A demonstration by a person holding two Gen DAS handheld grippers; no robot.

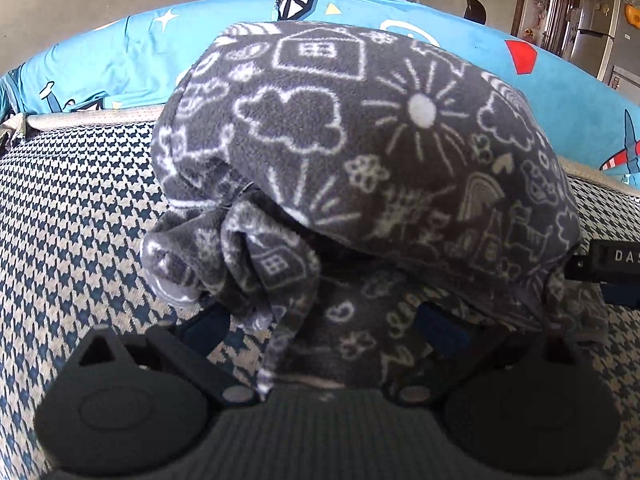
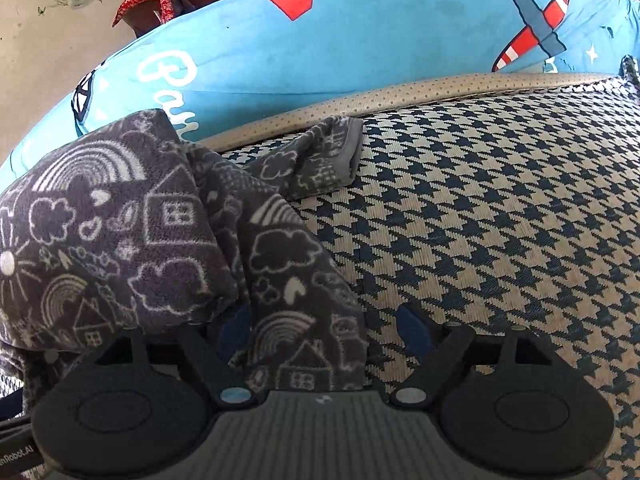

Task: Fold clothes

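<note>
Here your left gripper [image 1: 320, 332] and right gripper [image 2: 326, 328] both stand with fingers apart around the grey doodle-print fleece garment [image 1: 360, 140], bunched mid-frame on the houndstooth cushion [image 2: 500, 220], apparently just laid over as a fold.

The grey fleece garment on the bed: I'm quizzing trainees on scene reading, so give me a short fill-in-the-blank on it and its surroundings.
1. The grey fleece garment is printed with white doodles: houses, clouds, rainbows and a ____ with rays.
2. It lies on a cover woven in a blue and cream ____ pattern.
3. The blue sheet behind it shows a red-and-white striped ____.
4. The right gripper's jaws stand ____, fleece between them.

Missing words: sun; houndstooth; airplane; open
</note>
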